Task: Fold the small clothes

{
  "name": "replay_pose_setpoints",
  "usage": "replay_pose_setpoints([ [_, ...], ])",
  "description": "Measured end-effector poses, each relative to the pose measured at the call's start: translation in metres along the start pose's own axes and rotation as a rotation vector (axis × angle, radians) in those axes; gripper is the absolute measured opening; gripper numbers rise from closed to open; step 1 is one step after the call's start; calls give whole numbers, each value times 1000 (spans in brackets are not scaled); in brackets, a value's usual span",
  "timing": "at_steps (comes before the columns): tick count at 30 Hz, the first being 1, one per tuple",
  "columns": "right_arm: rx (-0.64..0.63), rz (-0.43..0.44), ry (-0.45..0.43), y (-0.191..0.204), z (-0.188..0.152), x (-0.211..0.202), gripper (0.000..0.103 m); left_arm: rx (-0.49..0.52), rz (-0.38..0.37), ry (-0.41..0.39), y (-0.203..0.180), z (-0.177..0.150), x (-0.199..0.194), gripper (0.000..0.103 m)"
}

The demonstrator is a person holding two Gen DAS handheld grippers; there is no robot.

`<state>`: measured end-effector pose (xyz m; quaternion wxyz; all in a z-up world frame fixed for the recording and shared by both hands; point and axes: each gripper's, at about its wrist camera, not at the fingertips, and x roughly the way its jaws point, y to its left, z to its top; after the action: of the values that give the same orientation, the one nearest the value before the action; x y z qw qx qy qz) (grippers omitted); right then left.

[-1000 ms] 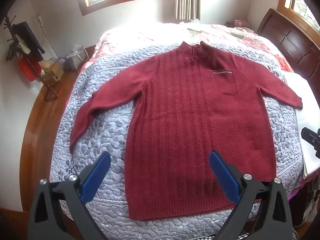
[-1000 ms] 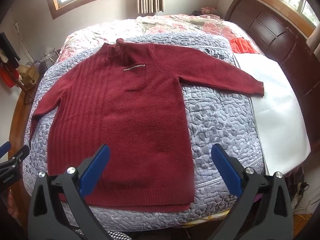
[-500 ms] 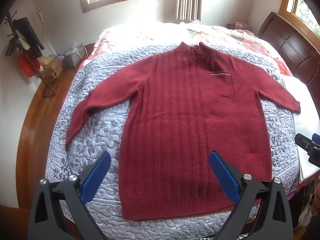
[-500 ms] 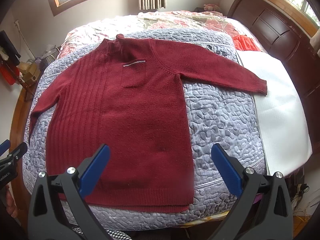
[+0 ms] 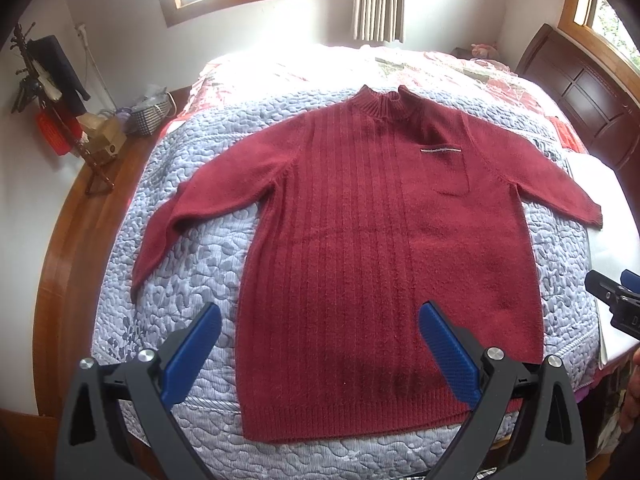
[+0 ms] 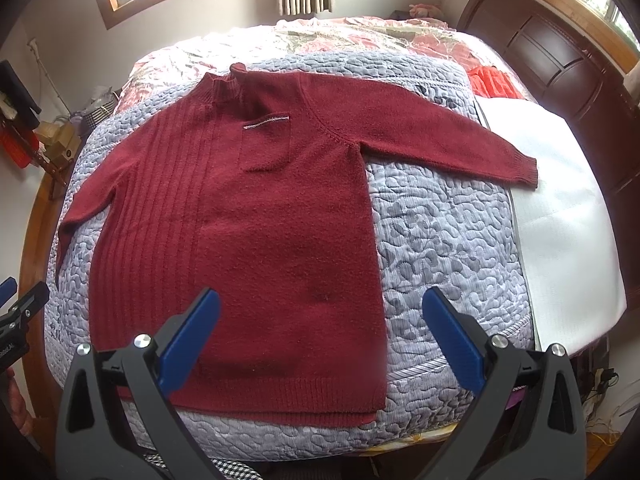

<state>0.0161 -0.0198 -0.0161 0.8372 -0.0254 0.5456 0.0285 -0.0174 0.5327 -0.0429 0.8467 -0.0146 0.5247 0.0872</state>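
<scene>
I see the red sweater (image 5: pixel 384 256) lying flat on the quilted bed (image 5: pixel 192 264); both my left gripper (image 5: pixel 320 350) and right gripper (image 6: pixel 322 338) hover with jaws apart.

Each tool is showing the same build: the left gripper (image 5: pixel 320 354) and the right gripper (image 6: pixel 320 346) are wearing matte black plastic frames with triangular cut-outs in their arms, and round silver screw heads are sitting in pairs near each joint. The fingers (image 5: pixel 448 354) are carrying long blue pads with a fine ribbed texture, tapering to rounded tips. At the edge of the right wrist view the other tool's black frame is showing white lettering too small to read, and a checked black-and-white fabric (image 6: pixel 236 470) is peeking in along the bottom.
</scene>
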Motion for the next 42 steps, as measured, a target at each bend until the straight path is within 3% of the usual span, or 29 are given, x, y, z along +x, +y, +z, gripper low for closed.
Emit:
replay_pose_setpoints([
  [42, 2, 10, 14, 0, 4, 8, 100, 4, 8, 7, -7, 3, 2, 99],
])
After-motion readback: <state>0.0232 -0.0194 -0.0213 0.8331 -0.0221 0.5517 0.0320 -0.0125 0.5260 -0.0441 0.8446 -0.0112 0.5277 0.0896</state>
